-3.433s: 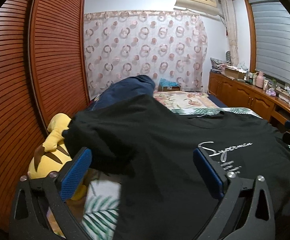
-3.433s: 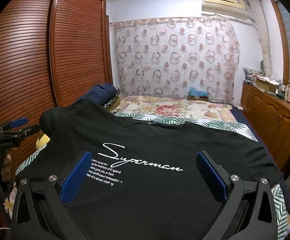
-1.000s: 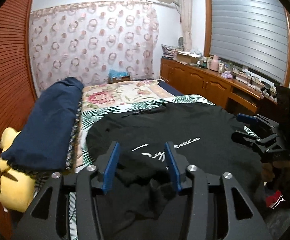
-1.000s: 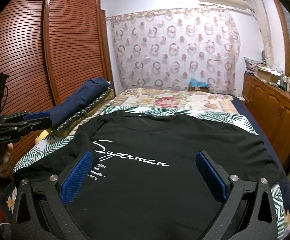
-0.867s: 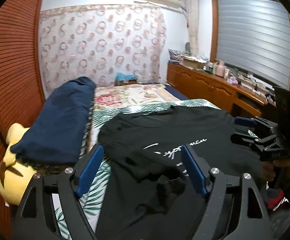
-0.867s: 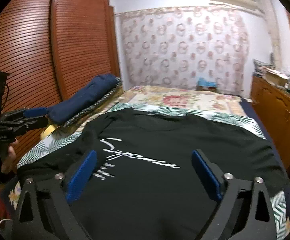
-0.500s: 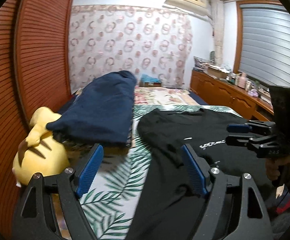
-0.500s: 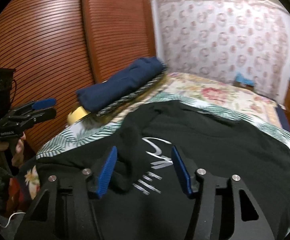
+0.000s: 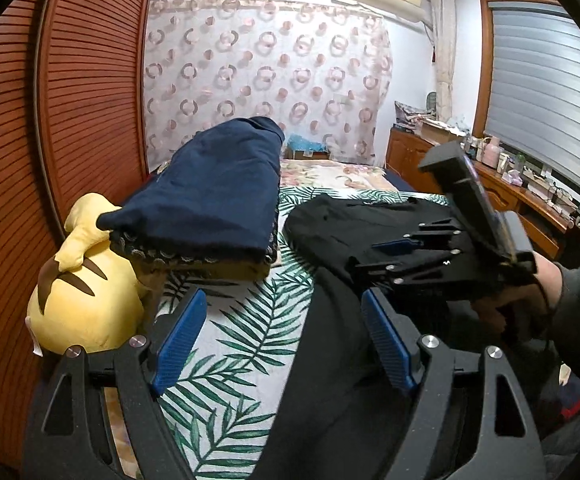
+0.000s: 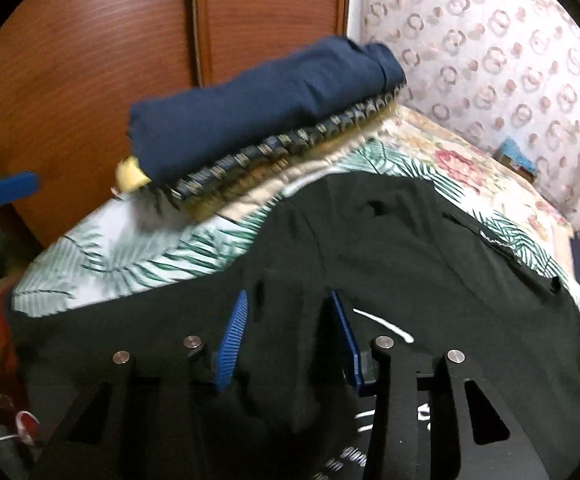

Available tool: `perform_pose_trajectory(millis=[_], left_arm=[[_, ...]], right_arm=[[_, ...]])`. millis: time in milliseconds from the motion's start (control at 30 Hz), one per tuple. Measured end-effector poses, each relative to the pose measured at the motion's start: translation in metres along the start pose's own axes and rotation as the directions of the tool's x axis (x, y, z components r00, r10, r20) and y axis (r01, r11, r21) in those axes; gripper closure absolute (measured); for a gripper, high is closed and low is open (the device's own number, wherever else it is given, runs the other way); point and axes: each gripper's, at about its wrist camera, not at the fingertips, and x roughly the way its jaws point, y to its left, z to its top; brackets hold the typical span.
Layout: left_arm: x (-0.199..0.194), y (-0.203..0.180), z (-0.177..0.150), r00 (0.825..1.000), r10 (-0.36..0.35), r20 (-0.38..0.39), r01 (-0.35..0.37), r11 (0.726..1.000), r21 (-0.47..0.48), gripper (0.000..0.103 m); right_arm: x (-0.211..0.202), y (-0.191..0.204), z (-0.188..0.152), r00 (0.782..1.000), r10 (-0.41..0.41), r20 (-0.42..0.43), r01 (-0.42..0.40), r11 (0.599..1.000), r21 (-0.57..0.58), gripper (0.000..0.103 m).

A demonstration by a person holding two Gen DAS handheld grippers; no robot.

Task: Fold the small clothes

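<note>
Black, soft cotton makes up the T-shirt [image 10: 429, 264], which lies spread over the near and right part of the leaf-printed white and green bedspread [image 9: 246, 320]; its left side is doubled over onto the body, leaving thick rumpled ridges, and only fragments of white script printing [image 10: 385, 328] show near the right gripper. The right gripper [image 10: 290, 332], black plastic with ribbed blue pads, has its jaws drawn fairly close with a bunched fold of the shirt between them, though motion blur hides whether the pads actually press the cloth. The left gripper [image 9: 282, 336] stands wide apart and holds nothing, one pad over the bedspread and the other at the shirt's near left edge. At the far left of the bed sits a stack of folded fabric topped by a smooth navy-blue blanket [image 9: 214, 196], with a round yellow plush toy with brown stripes [image 9: 82, 296] beside it against the slatted reddish wooden wardrobe doors [image 9: 90, 100].
</note>
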Motion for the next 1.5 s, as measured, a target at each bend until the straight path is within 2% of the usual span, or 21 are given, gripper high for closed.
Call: perform_pose_trajectory(millis=[33, 67, 167, 300, 467, 733, 800, 867, 900, 967, 1033, 1167, 1433, 1500], left_arm=[[0.000, 0.000, -0.001, 1.000, -0.002, -0.001, 0.002, 1.000, 0.001, 0.022], [0.000, 0.000, -0.001, 1.000, -0.003, -0.001, 0.003, 1.000, 0.001, 0.022], [0.001, -0.002, -0.002, 1.000, -0.007, -0.003, 0.007, 1.000, 0.002, 0.022], [0.001, -0.003, -0.002, 1.000, -0.009, -0.004, 0.009, 1.000, 0.002, 0.022], [0.002, -0.010, -0.001, 1.000, -0.016, 0.002, 0.016, 1.000, 0.013, 0.022], [0.009, -0.021, 0.001, 0.999, -0.033, -0.008, 0.033, 0.999, 0.033, 0.022], [0.013, -0.024, 0.003, 0.999, -0.039, -0.012, 0.039, 0.999, 0.037, 0.022], [0.018, -0.028, 0.005, 0.999, -0.045, -0.015, 0.046, 0.998, 0.046, 0.022], [0.021, -0.030, 0.007, 0.999, -0.050, -0.018, 0.051, 0.997, 0.051, 0.022], [0.028, -0.035, 0.011, 0.998, -0.062, -0.028, 0.064, 0.996, 0.058, 0.022], [0.035, -0.041, 0.016, 0.997, -0.074, -0.036, 0.076, 0.994, 0.074, 0.022], [0.052, -0.055, 0.027, 0.995, -0.083, -0.050, 0.088, 0.989, 0.116, 0.022], [0.093, -0.078, 0.050, 0.985, -0.129, -0.114, 0.145, 0.979, 0.145, 0.022], [0.107, -0.081, 0.054, 0.980, -0.137, -0.145, 0.157, 0.978, 0.140, 0.030]], right_arm=[[0.004, -0.001, 0.000, 1.000, -0.009, -0.006, 0.009, 1.000, 0.003, 0.070], [0.004, -0.003, -0.001, 1.000, -0.009, -0.001, 0.009, 1.000, 0.008, 0.081], [-0.006, -0.007, -0.004, 0.999, 0.010, 0.050, -0.012, 0.999, 0.032, 0.094], [-0.030, -0.017, -0.014, 0.993, 0.017, 0.115, -0.027, 0.996, 0.084, 0.095], [-0.046, -0.033, -0.029, 0.992, -0.005, 0.130, -0.013, 0.991, 0.134, 0.095], [-0.077, -0.053, -0.060, 0.983, -0.141, 0.119, 0.112, 0.967, 0.227, 0.095], [-0.082, -0.055, -0.069, 0.984, -0.154, 0.092, 0.126, 0.959, 0.253, 0.088], [-0.086, -0.054, -0.079, 0.977, -0.196, 0.080, 0.169, 0.950, 0.264, 0.074], [-0.089, -0.054, -0.083, 0.975, -0.208, 0.077, 0.181, 0.947, 0.265, 0.071], [-0.091, -0.055, -0.086, 0.975, -0.212, 0.070, 0.186, 0.945, 0.270, 0.054], [-0.098, -0.056, -0.090, 0.971, -0.227, 0.070, 0.200, 0.940, 0.276, 0.046], [-0.114, -0.063, -0.100, 0.969, -0.238, 0.065, 0.210, 0.935, 0.287, 0.045], [-0.104, -0.070, -0.116, 0.974, -0.224, -0.015, 0.220, 0.940, 0.261, 0.045], [-0.097, -0.075, -0.117, 0.975, -0.219, -0.036, 0.221, 0.939, 0.265, 0.045]])
